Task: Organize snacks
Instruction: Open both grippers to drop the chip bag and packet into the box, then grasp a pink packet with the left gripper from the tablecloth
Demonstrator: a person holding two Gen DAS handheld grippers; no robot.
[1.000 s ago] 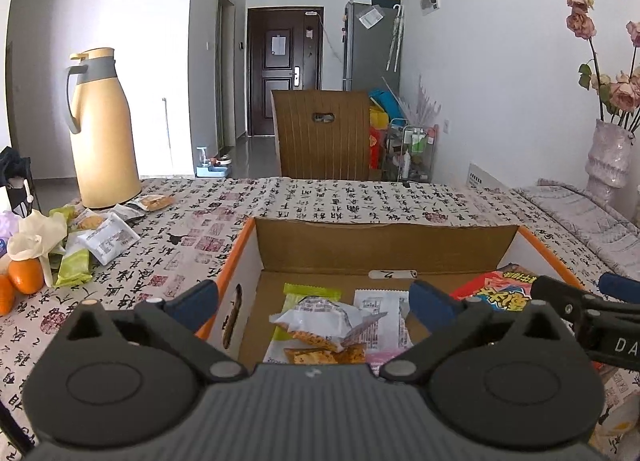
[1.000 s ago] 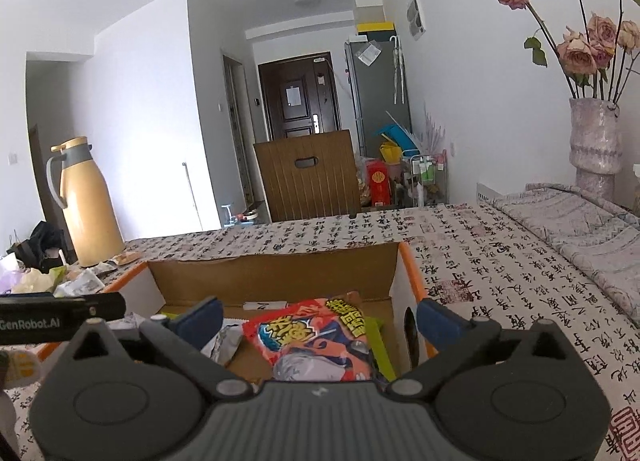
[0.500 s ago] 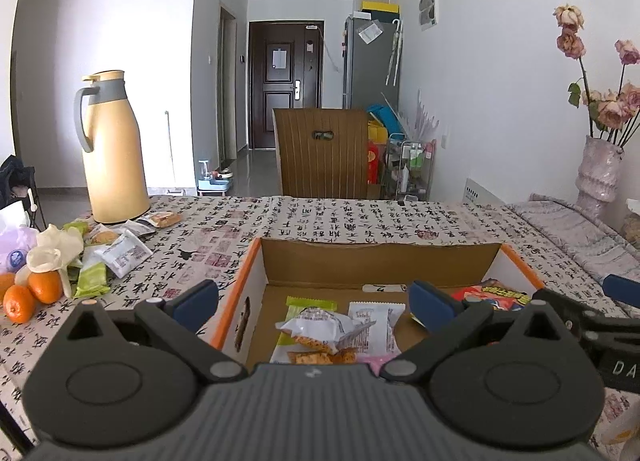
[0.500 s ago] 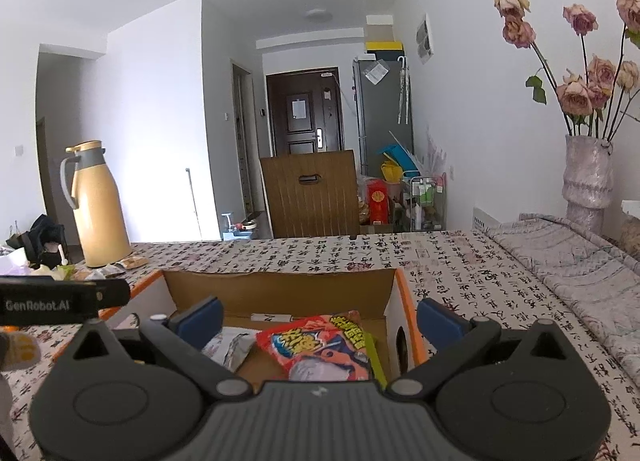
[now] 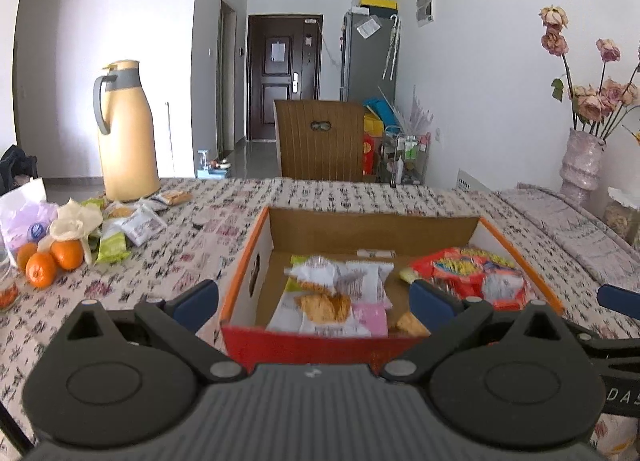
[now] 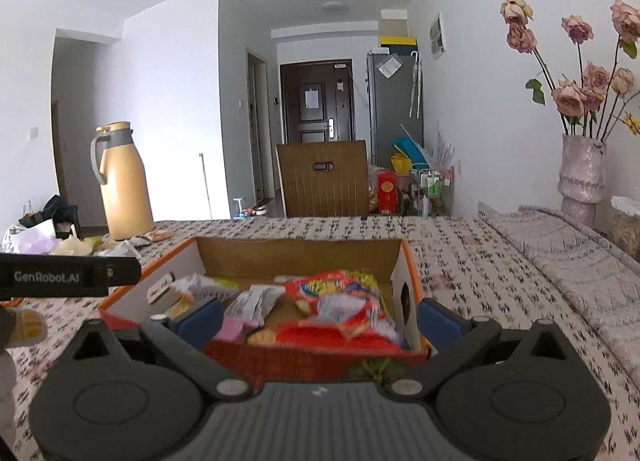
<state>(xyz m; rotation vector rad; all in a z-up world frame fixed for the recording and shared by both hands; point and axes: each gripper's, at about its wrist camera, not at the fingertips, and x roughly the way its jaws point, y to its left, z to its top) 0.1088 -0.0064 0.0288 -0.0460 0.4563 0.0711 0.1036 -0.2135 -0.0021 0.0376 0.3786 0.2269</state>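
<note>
Left wrist view is showing both sets of fingers released and carrying nothing: the left gripper (image 5: 312, 297) is hanging just short of the near red wall of the cardboard box (image 5: 372, 231), and the right gripper (image 6: 320, 319) is doing the same from the other side. I am judging that one packing step is closing and a fresh pick is coming up.

Ahead of the left fingers, the box is holding one large red chip bag (image 5: 472, 275) on the right and a heap of small packets (image 5: 336, 293) on the left, roughly five, though blur is keeping me from an exact count.

Far to the left of those fingers, loose snack packets (image 5: 128, 229) are lying on the desk (image 5: 168, 269) near the foot of one yellow thermos jug (image 5: 126, 133); about five are showing, partly overlapped. Three oranges (image 5: 50, 259) are sitting beside them.

Next, the left fingers are needing to swing well left, drop flat over one thin packet, and pinch it by an edge.
</note>
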